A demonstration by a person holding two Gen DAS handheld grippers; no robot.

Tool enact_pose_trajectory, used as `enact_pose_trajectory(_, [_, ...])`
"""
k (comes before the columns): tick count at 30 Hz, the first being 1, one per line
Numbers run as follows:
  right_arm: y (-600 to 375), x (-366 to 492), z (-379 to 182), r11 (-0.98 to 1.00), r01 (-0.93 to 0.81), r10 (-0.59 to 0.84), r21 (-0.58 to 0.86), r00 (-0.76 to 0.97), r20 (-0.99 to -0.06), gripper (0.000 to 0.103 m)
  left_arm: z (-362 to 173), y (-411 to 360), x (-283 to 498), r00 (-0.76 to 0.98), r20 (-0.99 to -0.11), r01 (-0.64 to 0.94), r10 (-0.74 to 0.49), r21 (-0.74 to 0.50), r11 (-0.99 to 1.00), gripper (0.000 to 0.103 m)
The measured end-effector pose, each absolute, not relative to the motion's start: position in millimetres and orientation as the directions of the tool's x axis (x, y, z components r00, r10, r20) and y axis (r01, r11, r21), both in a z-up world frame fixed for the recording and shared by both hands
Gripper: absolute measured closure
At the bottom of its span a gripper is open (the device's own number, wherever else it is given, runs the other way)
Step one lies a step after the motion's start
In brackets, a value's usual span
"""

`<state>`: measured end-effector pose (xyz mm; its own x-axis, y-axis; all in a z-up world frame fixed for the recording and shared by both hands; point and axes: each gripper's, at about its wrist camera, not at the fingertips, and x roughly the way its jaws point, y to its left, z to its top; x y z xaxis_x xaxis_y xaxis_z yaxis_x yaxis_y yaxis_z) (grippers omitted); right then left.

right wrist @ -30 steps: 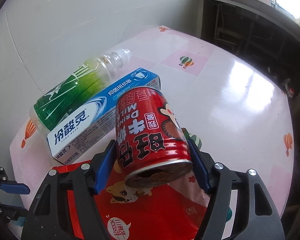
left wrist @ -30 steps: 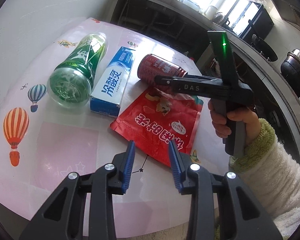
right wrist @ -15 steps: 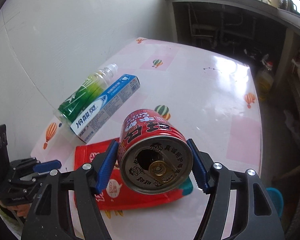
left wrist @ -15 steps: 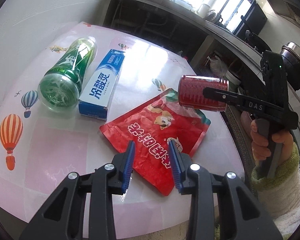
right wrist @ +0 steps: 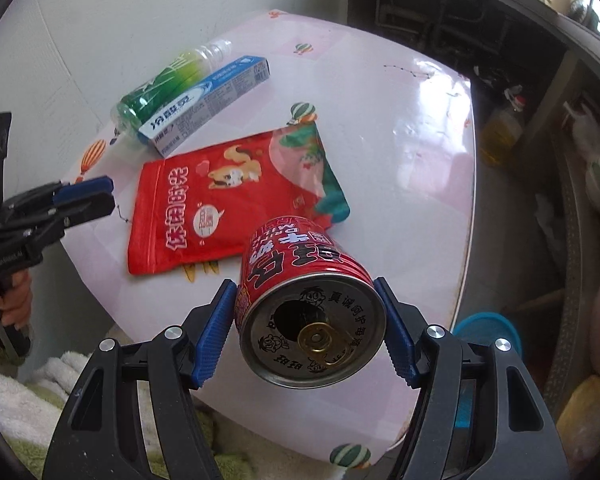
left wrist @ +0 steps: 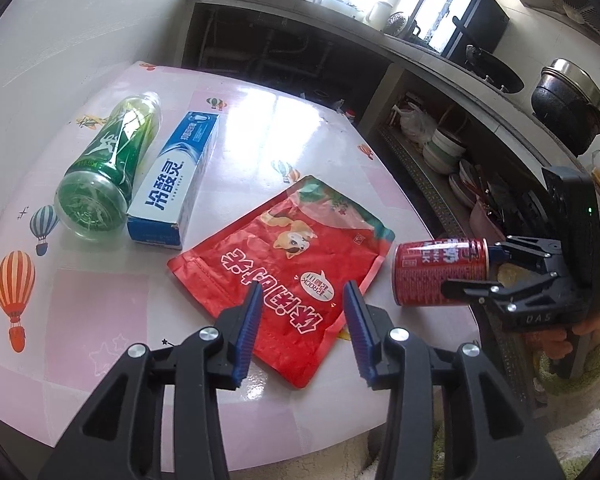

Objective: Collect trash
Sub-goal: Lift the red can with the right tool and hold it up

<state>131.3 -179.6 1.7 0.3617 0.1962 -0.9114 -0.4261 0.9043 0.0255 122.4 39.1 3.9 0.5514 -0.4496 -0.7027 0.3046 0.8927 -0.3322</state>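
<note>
A: Where is the red can (right wrist: 308, 304), and which way does it point?

B: It hangs clear of the surface (left wrist: 260, 128) at its right edge, clamped sideways between the blue ribbed pads of the right gripper (right wrist: 306, 336). Its long axis runs along the fingers; the opened silver top with the gold pull tab faces the right wrist camera, and the base points down and away. From the left wrist view the can (left wrist: 440, 272) lies level, and "MILK" can be read on its side.

A: And the left gripper (left wrist: 302, 330)?

B: Its jaws are opening with nothing between them, above the near end of the red pouch (left wrist: 284, 260).

A: What lies on the surface?

B: That flat, crinkled foil pouch with a cartoon dog and white Chinese characters; to its far left a blue-and-white cardboard toothpaste box (left wrist: 176, 184), touching a clear green plastic bottle (left wrist: 108, 172). Both lie on their sides, long axes parallel, the bottle neck pointing far. The glossy pink surface is printed with hot-air balloons.
</note>
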Motion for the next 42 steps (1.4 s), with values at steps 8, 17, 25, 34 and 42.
enact_pose_trajectory(8, [-170.7, 128.4, 3.2, 0.89, -0.457, 0.184, 0.002, 0.354, -0.917, 0.038, 12.0, 25.1, 118.8, 0.552, -0.684, 0.337, -0.477, -0.34, 0.878, 0.057])
enact_pose_trajectory(17, [-177.0, 134.1, -0.4, 0.899, -0.43, 0.249, 0.084, 0.344, -0.905, 0.033, 15.6, 15.5, 112.2, 0.551, -0.673, 0.366, -0.494, -0.338, 0.867, 0.052])
enact_pose_trajectory(25, [-175.0, 138.2, -1.4, 0.895, -0.44, 0.229, 0.067, 0.327, -0.917, 0.049, 12.8, 11.7, 115.5, 0.543, -0.674, 0.365, -0.502, -0.348, 0.863, 0.051])
enact_pose_trajectory(34, [-172.3, 134.5, -21.5, 0.897, -0.437, 0.204, 0.062, 0.286, -0.936, 0.04, 10.8, 14.4, 116.1, 0.539, -0.674, 0.361, -0.505, -0.357, 0.862, 0.051])
enact_pose_trajectory(42, [-185.6, 127.1, -35.5, 0.91, -0.408, 0.196, 0.075, 0.265, -0.944, 0.033, 7.8, 9.8, 117.3, 0.528, -0.674, 0.371, -0.516, -0.364, 0.854, 0.051])
